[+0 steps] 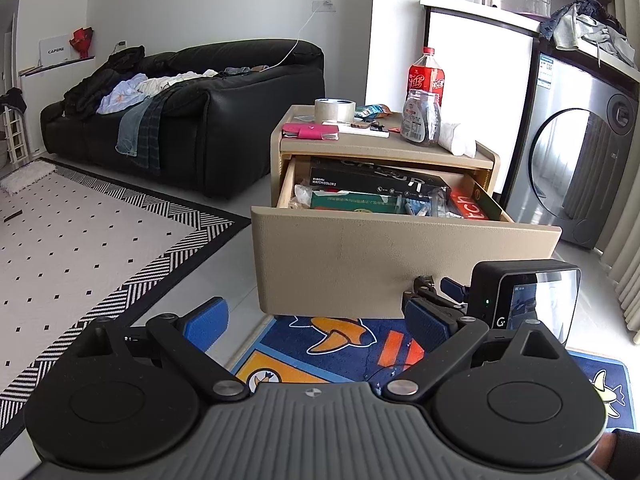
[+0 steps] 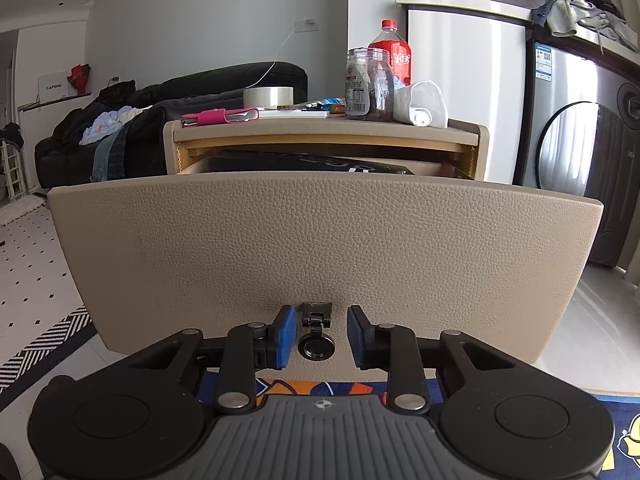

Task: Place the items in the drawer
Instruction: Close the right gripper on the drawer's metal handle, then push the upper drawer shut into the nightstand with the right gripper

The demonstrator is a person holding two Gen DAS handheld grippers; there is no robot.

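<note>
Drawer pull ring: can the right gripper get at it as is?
Probably yes. The right gripper is open, its blue pads either side of the pull ring on the drawer front, nothing between them.

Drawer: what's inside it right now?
The open drawer holds a black watch box, a green box, a red box and clear plastic packets. Whatever lies beneath them is covered.

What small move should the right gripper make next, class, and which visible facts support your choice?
Probably draw the right gripper back from the ring pull and lift it toward the items on top. The drawer already stands pulled out and its contents show, the jaws are open around the pull without gripping it, and the tape roll and jar wait on the cabinet top.
</note>
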